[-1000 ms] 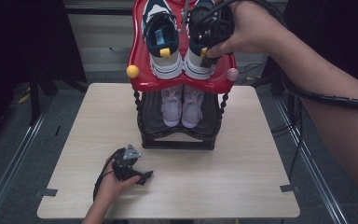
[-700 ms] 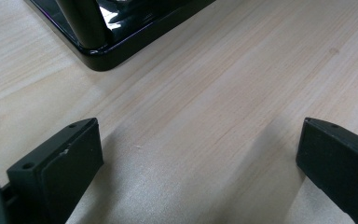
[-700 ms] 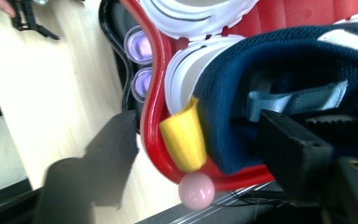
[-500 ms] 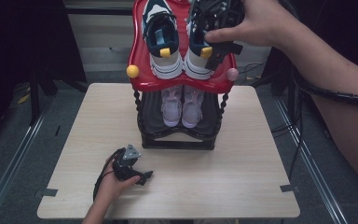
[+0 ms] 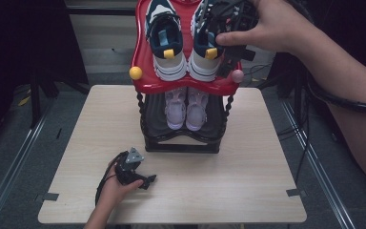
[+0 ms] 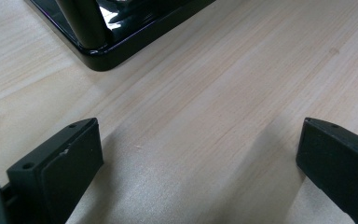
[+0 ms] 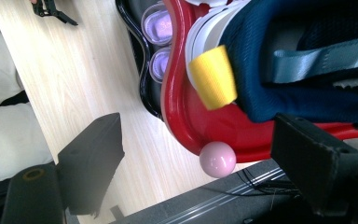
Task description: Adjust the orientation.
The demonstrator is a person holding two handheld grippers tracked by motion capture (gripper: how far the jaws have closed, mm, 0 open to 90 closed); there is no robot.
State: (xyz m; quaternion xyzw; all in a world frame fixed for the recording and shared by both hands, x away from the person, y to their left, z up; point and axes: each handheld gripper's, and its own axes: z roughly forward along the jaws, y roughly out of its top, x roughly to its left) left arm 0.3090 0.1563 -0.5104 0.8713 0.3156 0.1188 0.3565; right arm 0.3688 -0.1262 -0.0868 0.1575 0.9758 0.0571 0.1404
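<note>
Opening right hand-held gripper beside navy sneaker

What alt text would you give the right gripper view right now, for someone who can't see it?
The right gripper has its jaws open around the rim of the red top shelf, beside the heel of a navy and white sneaker with a yellow pull tab. A pink ball knob sits at the shelf's corner, with lilac shoes on the lower shelf and the wooden table beyond.

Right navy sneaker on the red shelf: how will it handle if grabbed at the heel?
The sneaker probably gives at the collar: the padded mesh looks soft. The white sole looks stiffer, so it should keep its shape. On the glossy red shelf it may slide rather than tip, sitting flat on its sole.
</note>
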